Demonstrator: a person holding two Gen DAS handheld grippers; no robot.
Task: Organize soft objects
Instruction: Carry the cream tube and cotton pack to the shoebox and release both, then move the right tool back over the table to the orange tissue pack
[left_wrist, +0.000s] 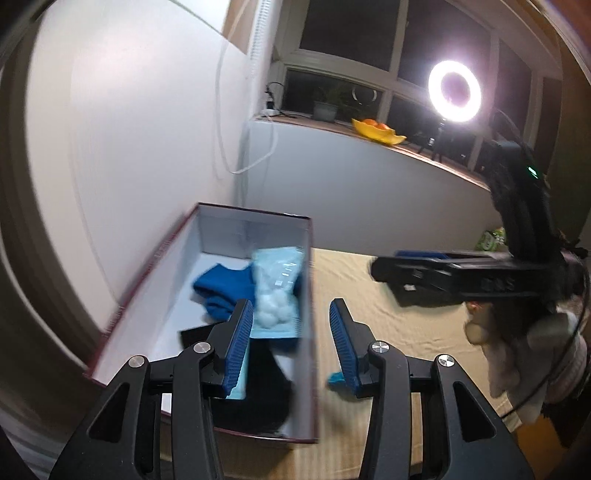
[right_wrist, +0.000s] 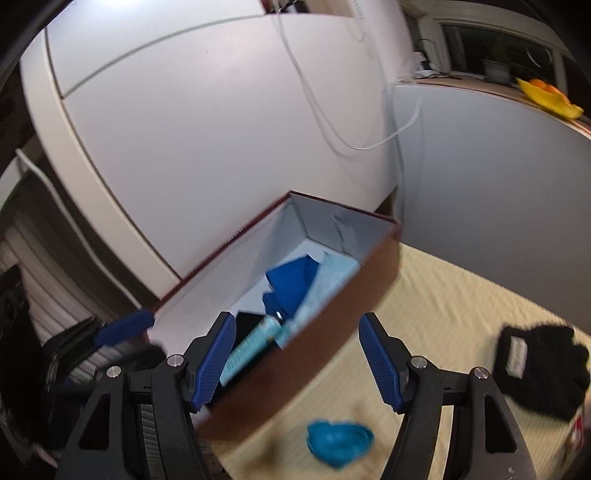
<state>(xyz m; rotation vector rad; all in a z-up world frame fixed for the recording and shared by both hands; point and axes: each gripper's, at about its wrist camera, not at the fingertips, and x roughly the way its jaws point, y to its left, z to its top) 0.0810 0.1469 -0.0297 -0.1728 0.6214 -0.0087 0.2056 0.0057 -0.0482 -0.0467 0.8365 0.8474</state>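
Observation:
An open dark-red box (left_wrist: 312, 332) with a white inside stands on the cream table by the wall. It holds a blue cloth (left_wrist: 221, 291), a pale blue bag of cotton balls (left_wrist: 275, 295) and a black item (left_wrist: 258, 398). My left gripper (left_wrist: 291, 343) is open and empty above the box's right wall. My right gripper (right_wrist: 297, 363) is open and empty over the box's near wall (right_wrist: 332, 321). A small teal soft piece (right_wrist: 338, 441) lies on the table beside the box. A black glove (right_wrist: 543, 365) lies at the right.
The right gripper's black body (left_wrist: 461, 277) and the hand holding it show in the left wrist view. White walls stand close behind the box. A ring light (left_wrist: 454, 90) and a yellow fruit dish (left_wrist: 376, 131) sit on the window sill.

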